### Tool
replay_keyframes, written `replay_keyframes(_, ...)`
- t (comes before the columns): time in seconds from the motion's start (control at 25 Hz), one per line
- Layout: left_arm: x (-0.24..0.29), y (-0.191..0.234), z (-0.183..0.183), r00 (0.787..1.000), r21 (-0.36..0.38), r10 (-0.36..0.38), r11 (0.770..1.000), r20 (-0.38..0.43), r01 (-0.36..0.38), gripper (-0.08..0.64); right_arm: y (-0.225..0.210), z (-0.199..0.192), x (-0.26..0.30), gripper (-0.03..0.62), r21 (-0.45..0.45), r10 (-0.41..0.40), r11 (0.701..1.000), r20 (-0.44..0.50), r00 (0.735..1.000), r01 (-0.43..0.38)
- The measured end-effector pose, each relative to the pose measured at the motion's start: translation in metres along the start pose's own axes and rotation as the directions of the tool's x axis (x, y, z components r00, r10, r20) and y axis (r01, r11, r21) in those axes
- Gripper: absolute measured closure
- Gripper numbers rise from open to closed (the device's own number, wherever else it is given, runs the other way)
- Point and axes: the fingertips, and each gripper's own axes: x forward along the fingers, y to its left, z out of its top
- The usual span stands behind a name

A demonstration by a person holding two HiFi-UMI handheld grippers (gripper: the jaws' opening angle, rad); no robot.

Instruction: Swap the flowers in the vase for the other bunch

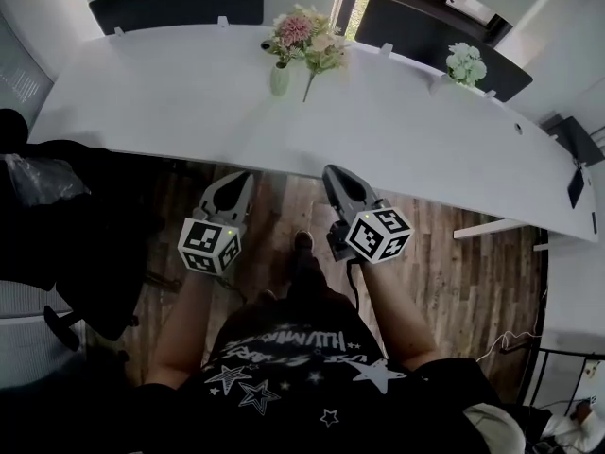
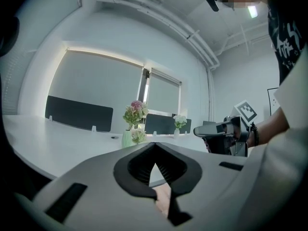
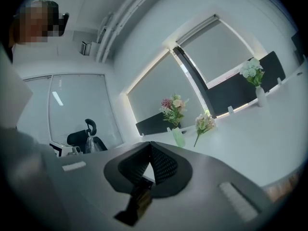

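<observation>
A pale green vase point(image 1: 280, 79) stands at the far side of the white table point(image 1: 170, 93) with a pink and cream bunch point(image 1: 292, 30) in it. The other bunch point(image 1: 324, 53) lies on the table just right of it, its stem toward me. Both grippers hang over the wooden floor, short of the table's near edge. My left gripper point(image 1: 249, 177) and my right gripper point(image 1: 332, 171) are shut and empty. The left gripper view shows the vase point(image 2: 126, 138) and the loose bunch point(image 2: 139, 135) far beyond the shut jaws. The right gripper view shows the vase point(image 3: 178, 136) and the loose bunch point(image 3: 204, 123) likewise.
A small white vase of white flowers point(image 1: 466, 63) stands far right on the table. Dark partition screens point(image 1: 176, 2) line its far edge. A black office chair point(image 1: 66, 225) sits at my left. My legs and feet are below the grippers.
</observation>
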Motion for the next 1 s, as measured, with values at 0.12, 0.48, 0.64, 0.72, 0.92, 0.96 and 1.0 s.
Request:
replay_keyframes(0.12,-0.015,-0.015,-0.003,1.0,-0.003,-0.022,1.0,0.009,0.022,0.552,0.011,-0.009,-0.025,0.59,-0.014,-0.023,1.0,-0.003,1.0,0.023)
replay_keyframes(0.48,-0.048,-0.048,-0.006,0.998,0.009,-0.054,0.998,0.021,0.054,0.552,0.027,-0.024,-0.075,0.591,-0.029,-0.067,0.997,-0.002,0.998,0.067)
replay_keyframes(0.64,-0.054,-0.053,0.001,0.999,0.013,-0.028,1.0,0.037,0.028,0.552,0.031,-0.023,-0.08,0.591,-0.042,-0.047,0.998,-0.003,0.999,0.046)
replay_keyframes(0.72,-0.057,-0.056,0.002,0.999,0.01,-0.013,1.0,0.044,0.012,0.552,0.031,-0.022,-0.08,0.591,-0.052,-0.029,0.998,-0.01,1.0,0.028)
replay_keyframes(0.92,-0.059,-0.056,0.006,0.997,0.004,0.057,0.998,0.046,-0.057,0.552,0.029,-0.013,-0.08,0.591,-0.077,0.004,0.997,-0.013,1.0,-0.005)
replay_keyframes(0.96,-0.058,-0.057,0.007,0.996,-0.003,0.072,0.997,0.046,-0.072,0.552,0.029,-0.01,-0.081,0.591,-0.087,0.011,0.996,-0.014,1.0,-0.012)
replay_keyframes(1.0,-0.058,-0.059,0.008,0.995,-0.009,0.084,0.996,0.045,-0.084,0.552,0.029,-0.007,-0.083,0.591,-0.099,0.02,0.995,-0.02,1.0,-0.022)
